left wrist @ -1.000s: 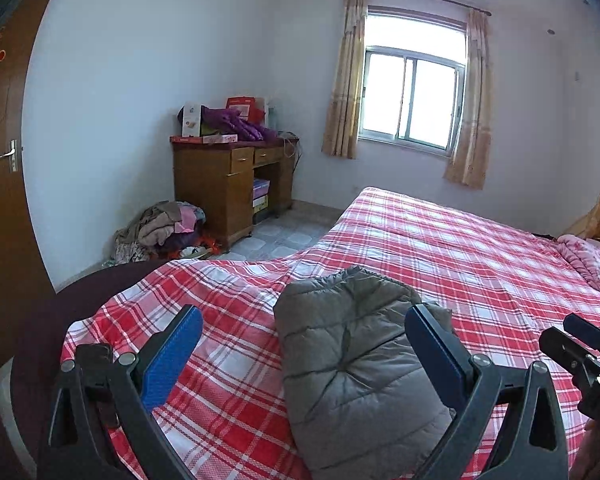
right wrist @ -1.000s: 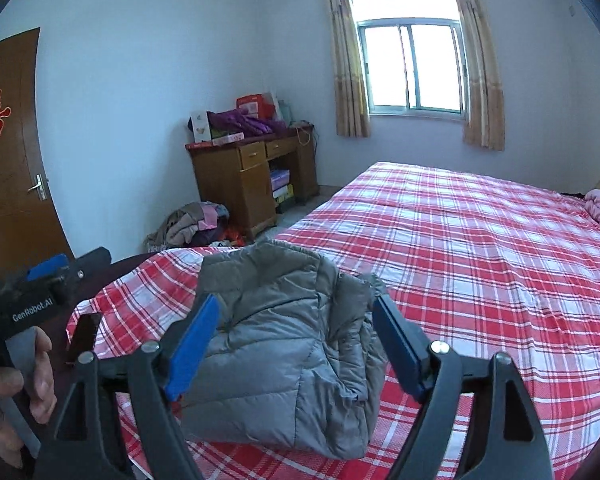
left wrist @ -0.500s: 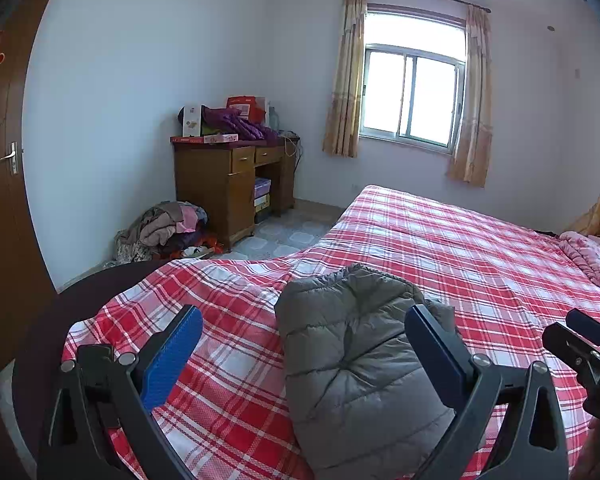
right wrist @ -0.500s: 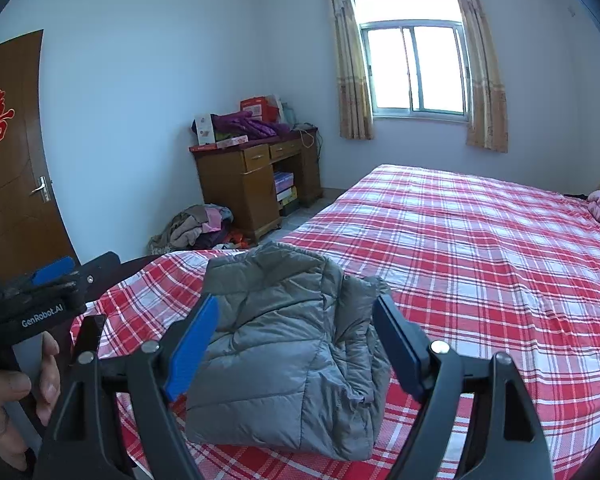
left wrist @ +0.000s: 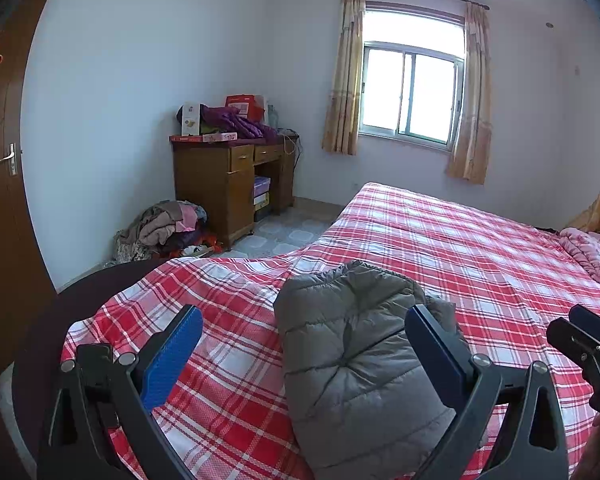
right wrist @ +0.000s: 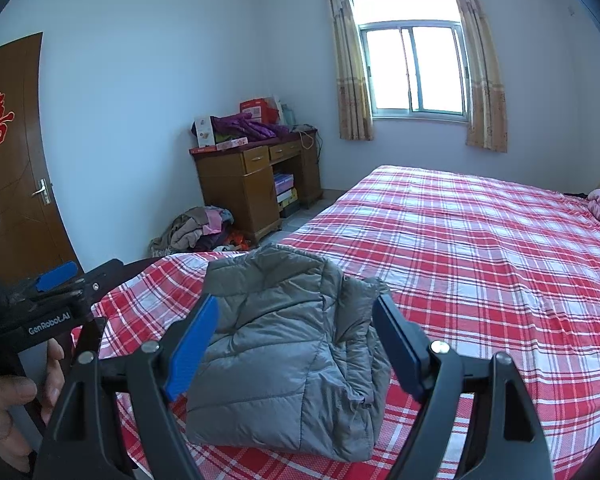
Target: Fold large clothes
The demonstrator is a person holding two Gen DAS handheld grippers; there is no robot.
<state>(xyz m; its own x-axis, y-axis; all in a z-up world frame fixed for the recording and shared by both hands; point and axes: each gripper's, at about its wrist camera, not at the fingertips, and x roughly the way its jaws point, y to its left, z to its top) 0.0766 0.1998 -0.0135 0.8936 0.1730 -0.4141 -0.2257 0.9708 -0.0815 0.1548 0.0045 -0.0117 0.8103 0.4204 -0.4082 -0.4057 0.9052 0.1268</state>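
A grey quilted jacket (left wrist: 356, 344) lies folded into a thick bundle on the red plaid bed (left wrist: 460, 248), near its front corner. My left gripper (left wrist: 302, 314) hovers open above the bed, apart from the cloth, with the jacket showing beyond its right blue pad. In the right wrist view the same jacket (right wrist: 276, 344) sits between and beyond the blue pads of my right gripper (right wrist: 296, 300), which is open and holds nothing. A hand holds the left gripper (right wrist: 56, 276) at the left edge.
A wooden desk (left wrist: 228, 184) piled with boxes and purple cloth stands against the far wall. A heap of clothes (left wrist: 168, 228) lies on the floor beside it. A pink quilt (left wrist: 588, 252) rests at the bed's right end. A brown door (right wrist: 16, 184) is at left.
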